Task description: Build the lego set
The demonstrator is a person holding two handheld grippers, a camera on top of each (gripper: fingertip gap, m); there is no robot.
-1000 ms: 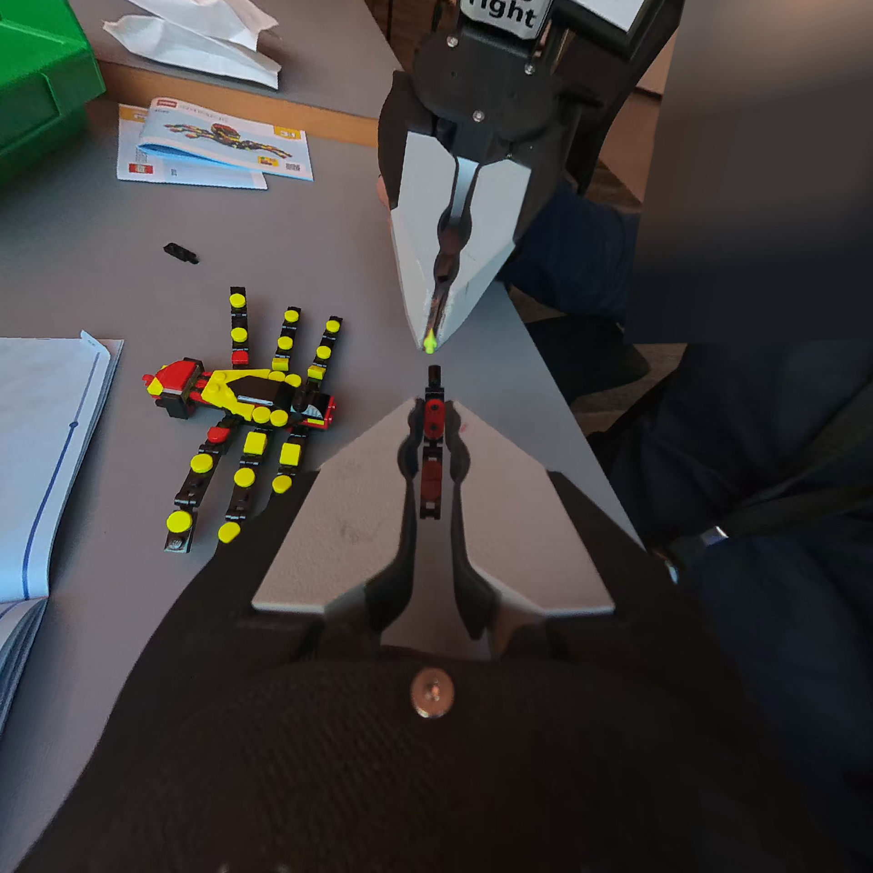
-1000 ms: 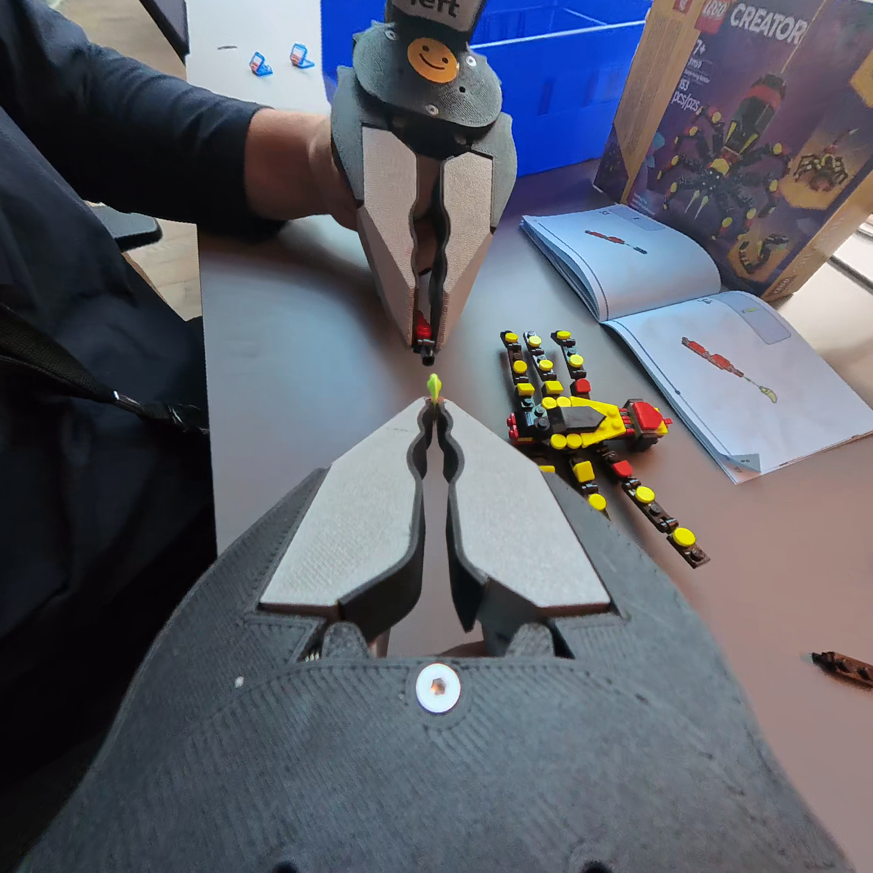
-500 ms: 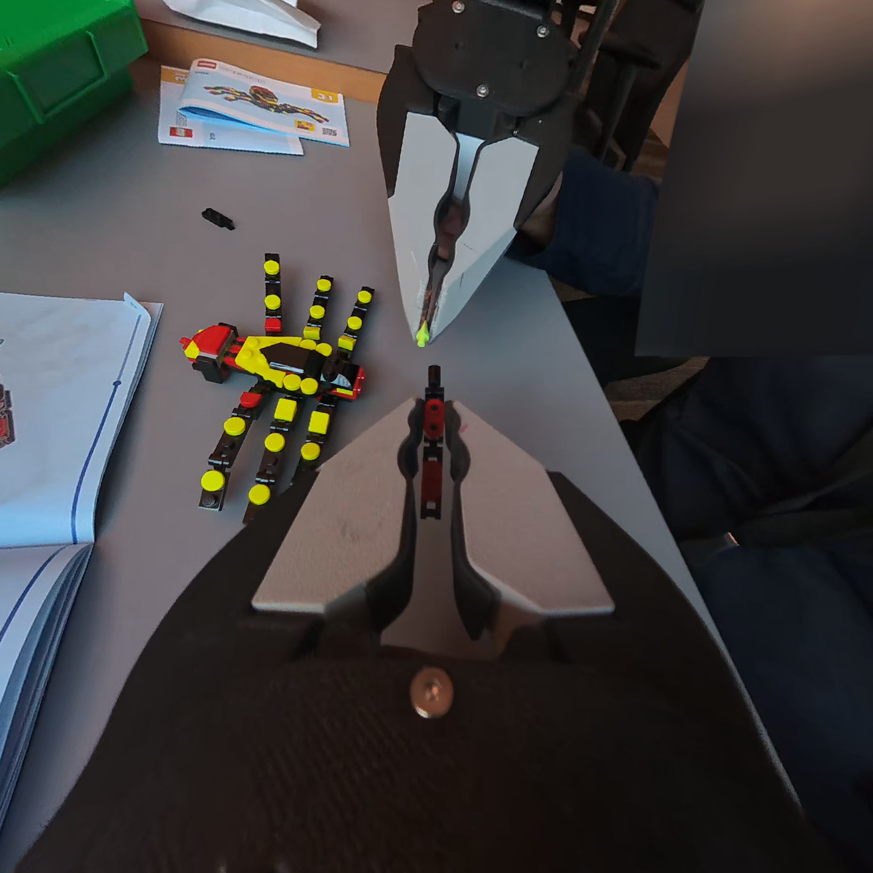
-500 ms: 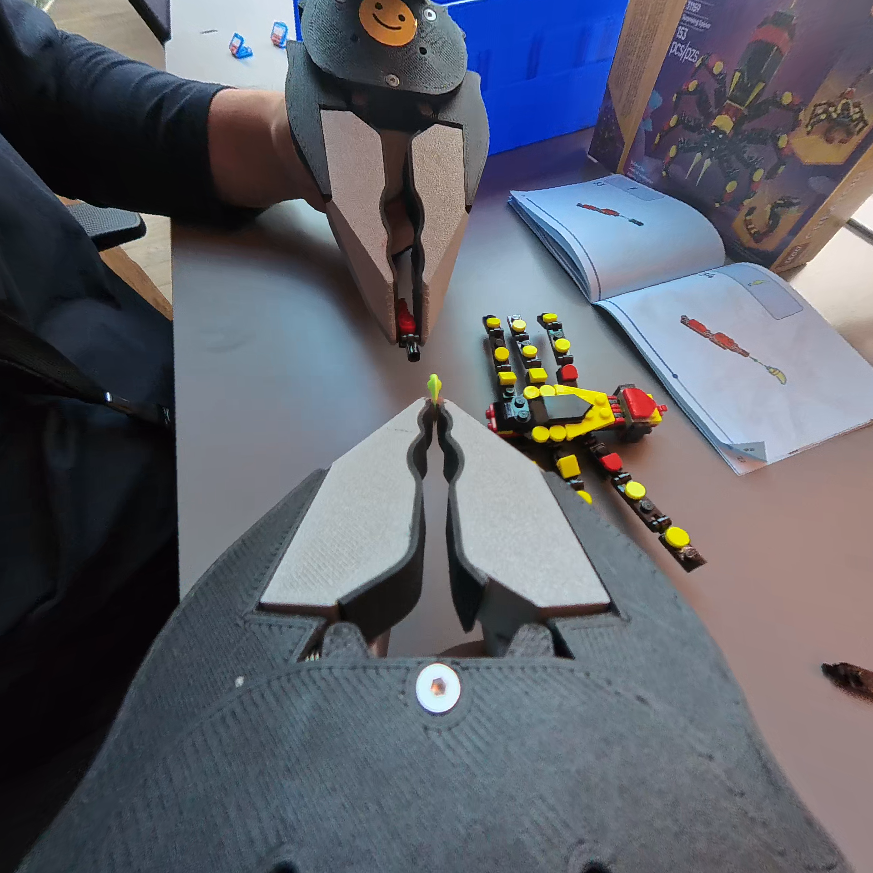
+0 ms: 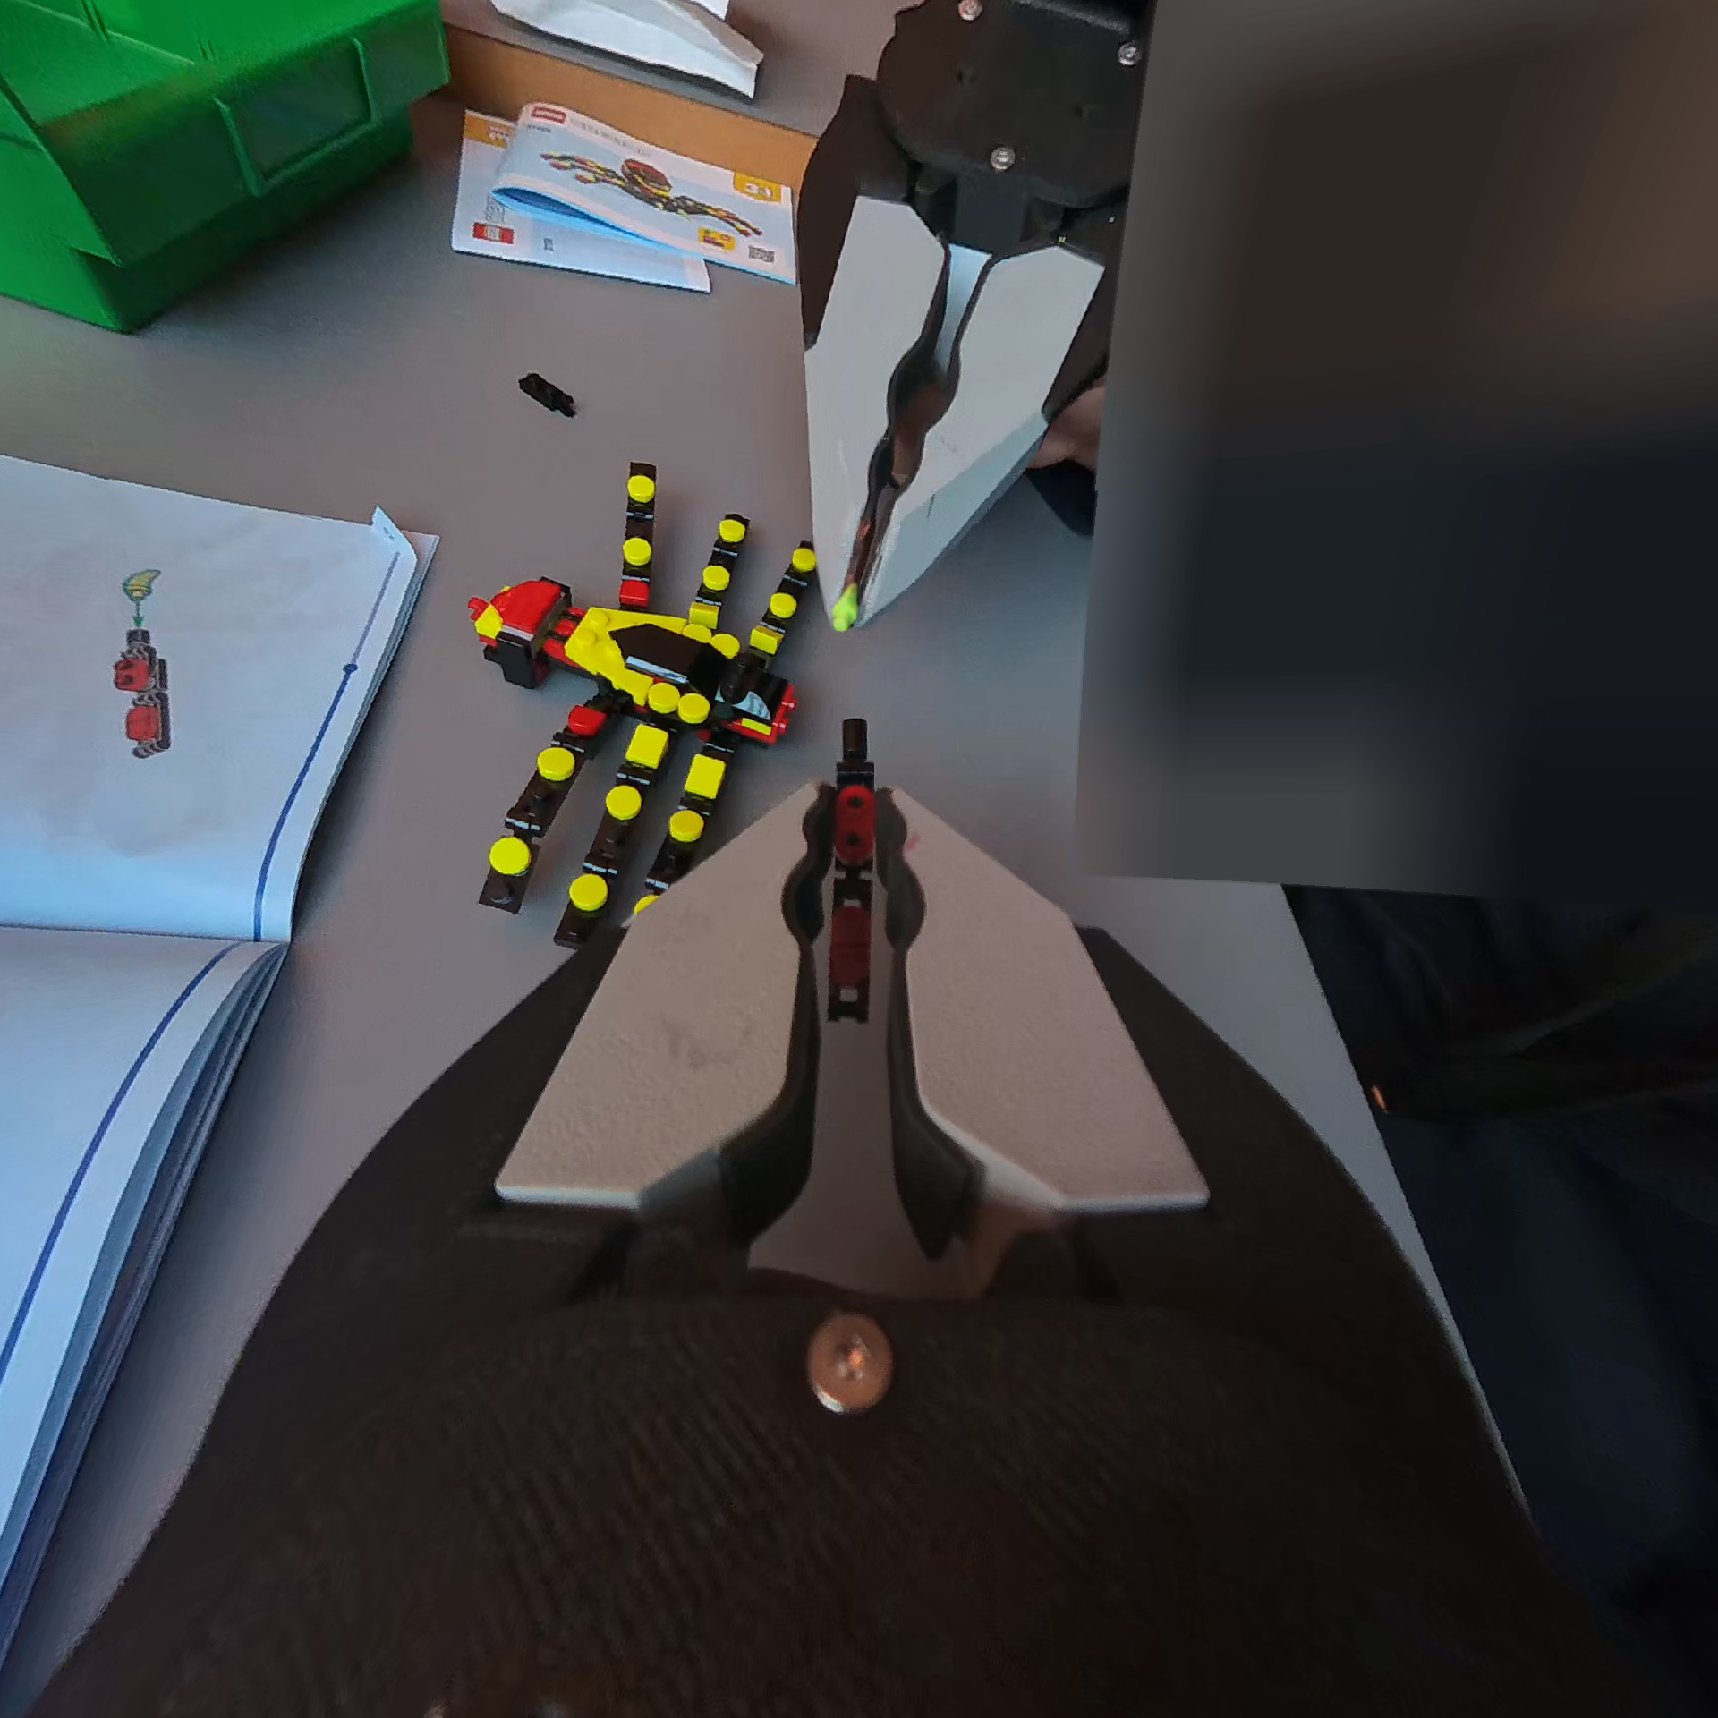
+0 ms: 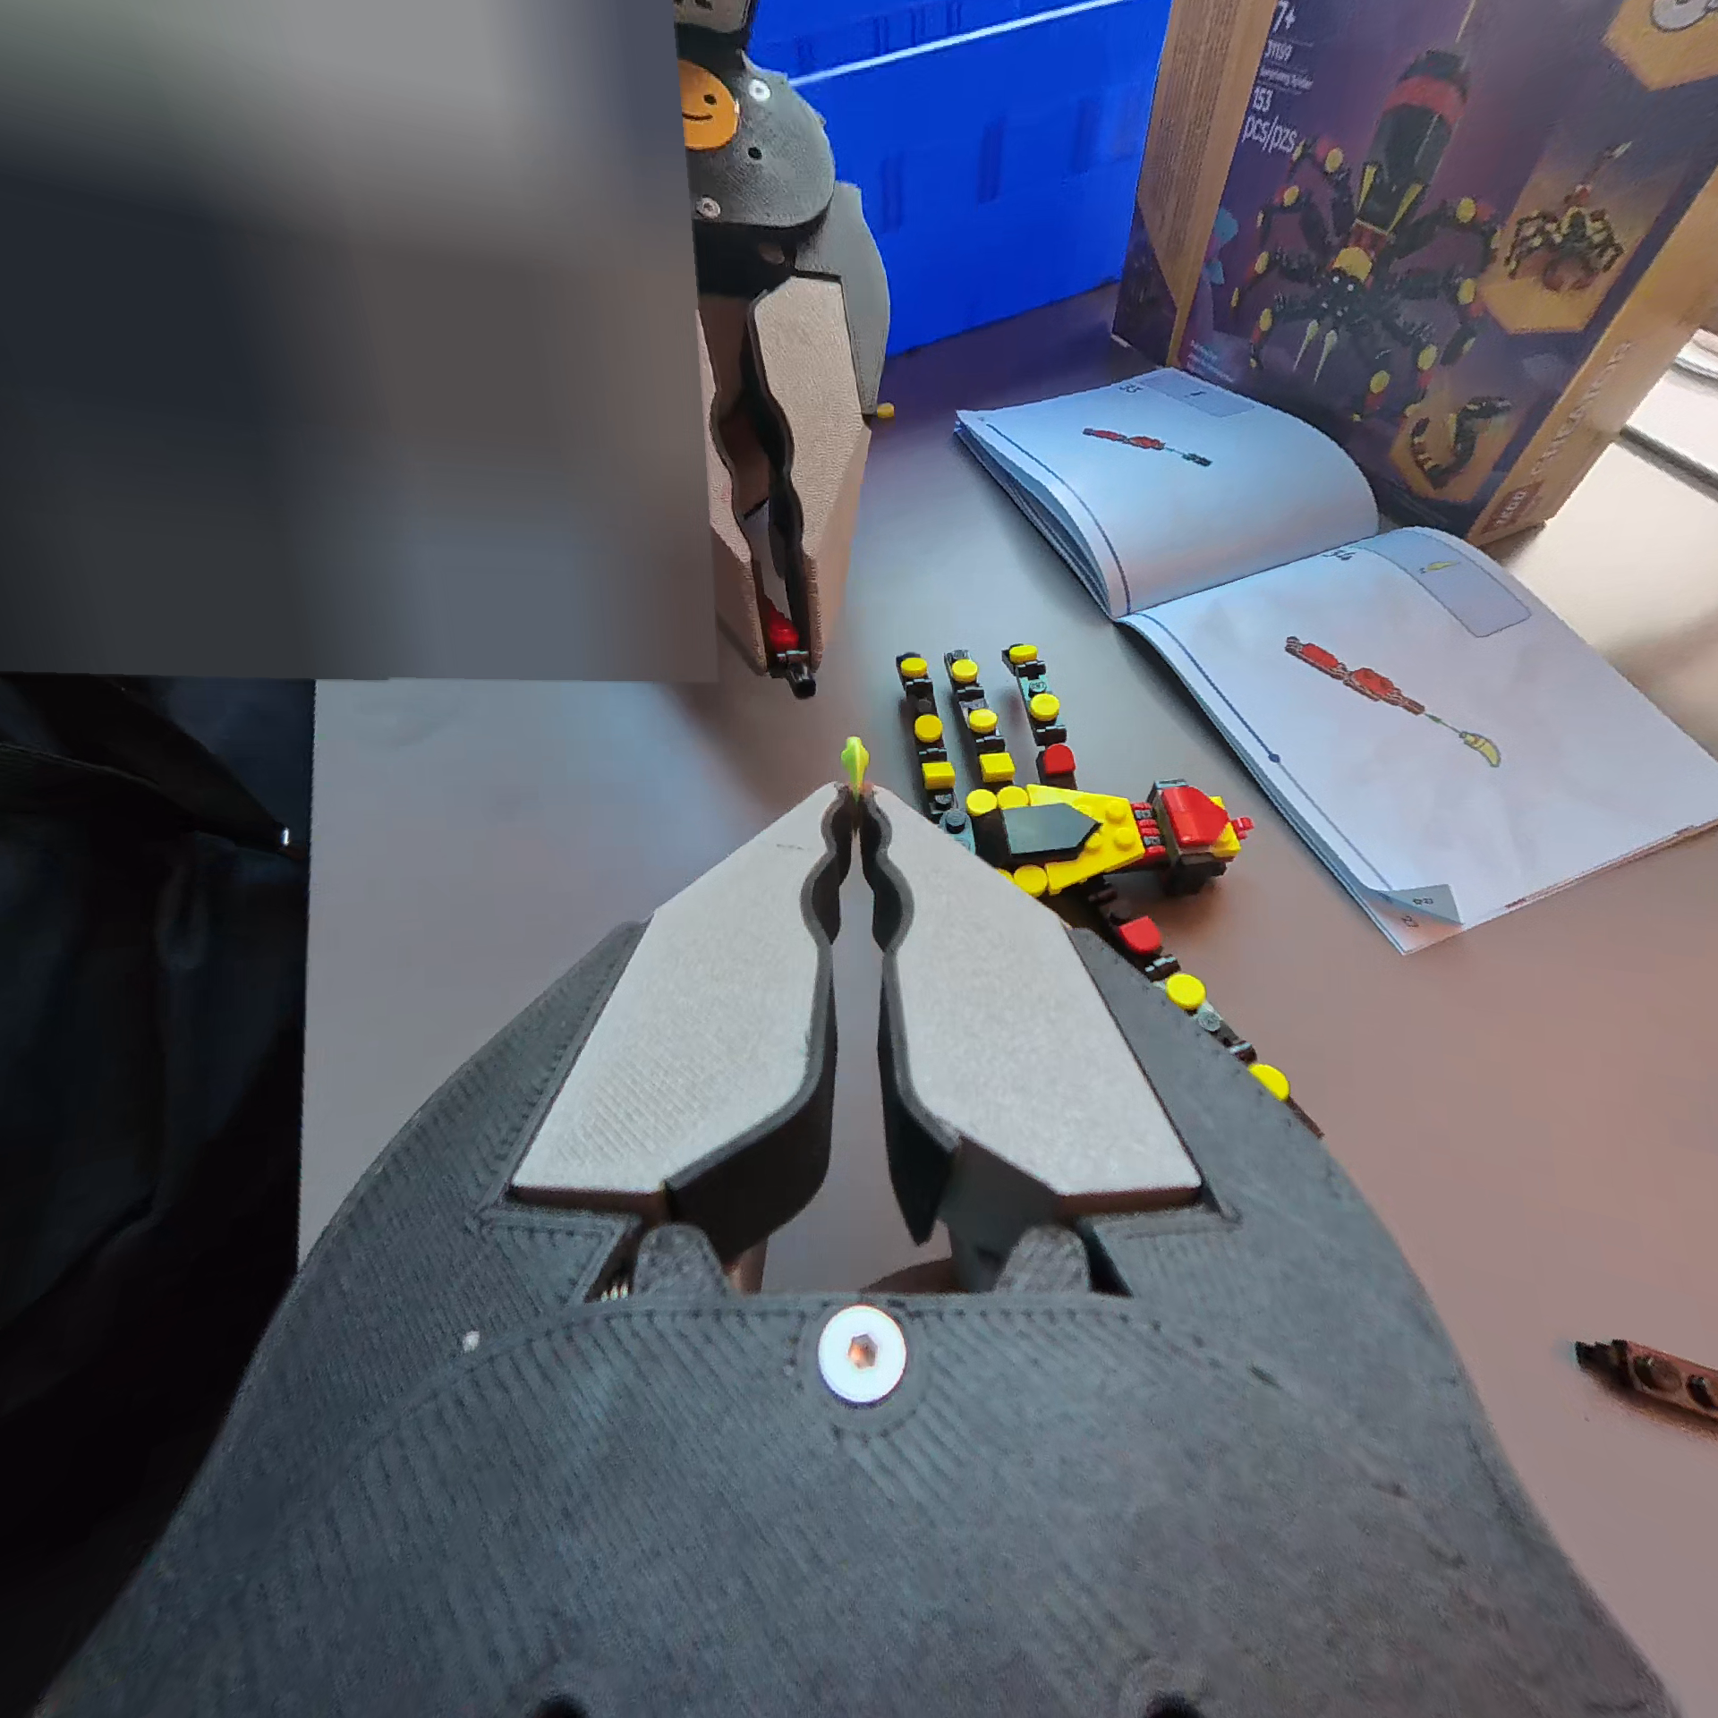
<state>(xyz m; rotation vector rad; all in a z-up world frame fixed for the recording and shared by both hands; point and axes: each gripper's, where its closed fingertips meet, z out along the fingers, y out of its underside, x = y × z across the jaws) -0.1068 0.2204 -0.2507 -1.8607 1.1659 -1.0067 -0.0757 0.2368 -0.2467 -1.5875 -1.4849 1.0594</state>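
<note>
My left gripper (image 5: 852,790) is shut on a red and black leg piece (image 5: 851,827) whose black tip sticks out past the fingertips. My right gripper (image 6: 855,790) is shut on a small lime-green claw (image 6: 853,758). The two face each other tip to tip with a gap between them. The right gripper also shows in the left wrist view (image 5: 860,609), the claw (image 5: 842,612) at its tip. The left gripper shows in the right wrist view (image 6: 790,665). The part-built yellow, red and black spider (image 5: 641,669) lies flat on the grey table (image 5: 353,353), beside both grippers, also in the right wrist view (image 6: 1069,827).
An open instruction booklet (image 5: 167,707) lies left of the spider, also in the right wrist view (image 6: 1348,669). A green bin (image 5: 186,139), a second booklet (image 5: 632,200) and a loose black piece (image 5: 547,394) lie farther off. The set box (image 6: 1450,232), a blue bin (image 6: 967,158) and a brown piece (image 6: 1655,1390) show too. My hands' fingertips stand some 5 cm from each other.
Both grippers have swung toward the spider side and the gap between their tips has widened. The claw now sits off to the left of the leg tip. Both holds are unchanged.
</note>
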